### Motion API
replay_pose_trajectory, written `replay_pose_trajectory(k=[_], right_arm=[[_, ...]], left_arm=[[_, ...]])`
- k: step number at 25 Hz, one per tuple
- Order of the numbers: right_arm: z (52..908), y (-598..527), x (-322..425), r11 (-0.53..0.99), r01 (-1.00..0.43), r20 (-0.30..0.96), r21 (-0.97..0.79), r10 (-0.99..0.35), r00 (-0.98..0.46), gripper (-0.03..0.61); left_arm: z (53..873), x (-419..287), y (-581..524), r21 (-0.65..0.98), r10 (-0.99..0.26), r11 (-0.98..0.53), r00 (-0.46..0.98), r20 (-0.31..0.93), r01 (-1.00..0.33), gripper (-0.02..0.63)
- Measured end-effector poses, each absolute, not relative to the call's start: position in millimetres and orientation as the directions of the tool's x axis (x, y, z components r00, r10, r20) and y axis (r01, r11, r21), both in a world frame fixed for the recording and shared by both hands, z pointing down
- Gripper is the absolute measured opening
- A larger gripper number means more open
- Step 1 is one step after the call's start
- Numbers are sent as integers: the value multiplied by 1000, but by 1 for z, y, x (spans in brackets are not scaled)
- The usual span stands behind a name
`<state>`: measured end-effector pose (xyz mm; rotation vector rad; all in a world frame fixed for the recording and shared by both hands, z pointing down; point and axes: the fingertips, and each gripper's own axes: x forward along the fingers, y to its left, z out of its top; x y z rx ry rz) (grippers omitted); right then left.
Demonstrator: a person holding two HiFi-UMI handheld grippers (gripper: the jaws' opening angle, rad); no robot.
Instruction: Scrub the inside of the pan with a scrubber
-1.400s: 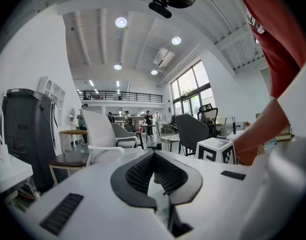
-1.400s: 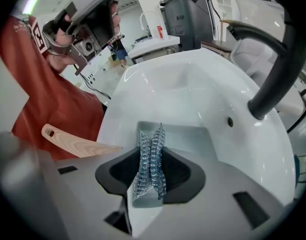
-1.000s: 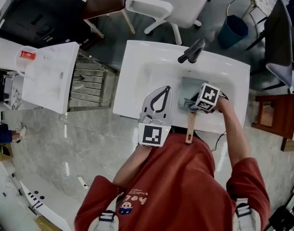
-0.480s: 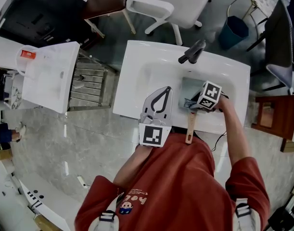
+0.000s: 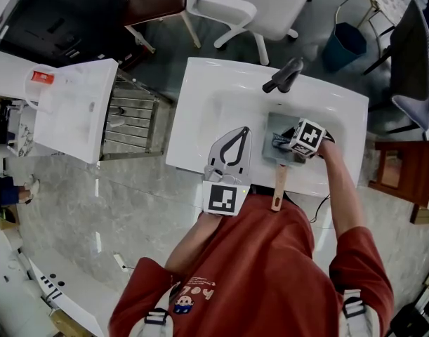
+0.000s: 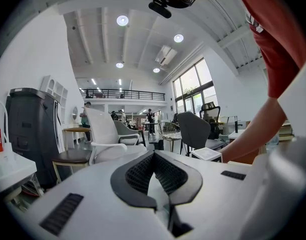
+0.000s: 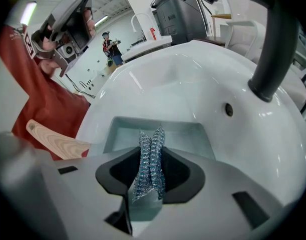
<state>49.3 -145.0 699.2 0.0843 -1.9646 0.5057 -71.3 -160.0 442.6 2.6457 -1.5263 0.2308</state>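
A square grey pan [image 5: 274, 126] sits in the white sink [image 5: 221, 100], its wooden handle [image 5: 277, 187] sticking out over the front rim toward me. My right gripper [image 5: 284, 144] reaches into the pan, shut on a blue-silver wire scrubber [image 5: 276, 142]. In the right gripper view the scrubber [image 7: 149, 159] stands pinched between the jaws above the pan's floor [image 7: 178, 131], with the handle [image 7: 52, 139] at the left. My left gripper [image 5: 232, 149] rests over the sink's front left rim, apart from the pan. Its jaws [image 6: 154, 156] meet with nothing between them.
A dark faucet [image 5: 282, 74] arches over the sink's far edge, with an overflow hole [image 7: 228, 109] below it. A white counter [image 5: 74, 111] and a metal rack [image 5: 130, 121] stand to the left. A white chair [image 5: 263, 5] and a blue bin [image 5: 340, 44] are beyond the sink.
My right gripper has shifted the scrubber slightly toward the far side of the pan. The left gripper has stayed where it was.
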Motion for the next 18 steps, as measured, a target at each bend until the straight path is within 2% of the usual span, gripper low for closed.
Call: replay_pose_trajectory(k=[14,18], right_arm=[[741,-197,60,951,-300,929,78,-178,-323,134],[742,-200,58,950,-298,923,97,-197,-330,133]], left_arm=[[438,-74,-158,-26,-860,-491,480,171,-871,11],[442,-78,-157,-26,-864,-482,470,182,-876,11]])
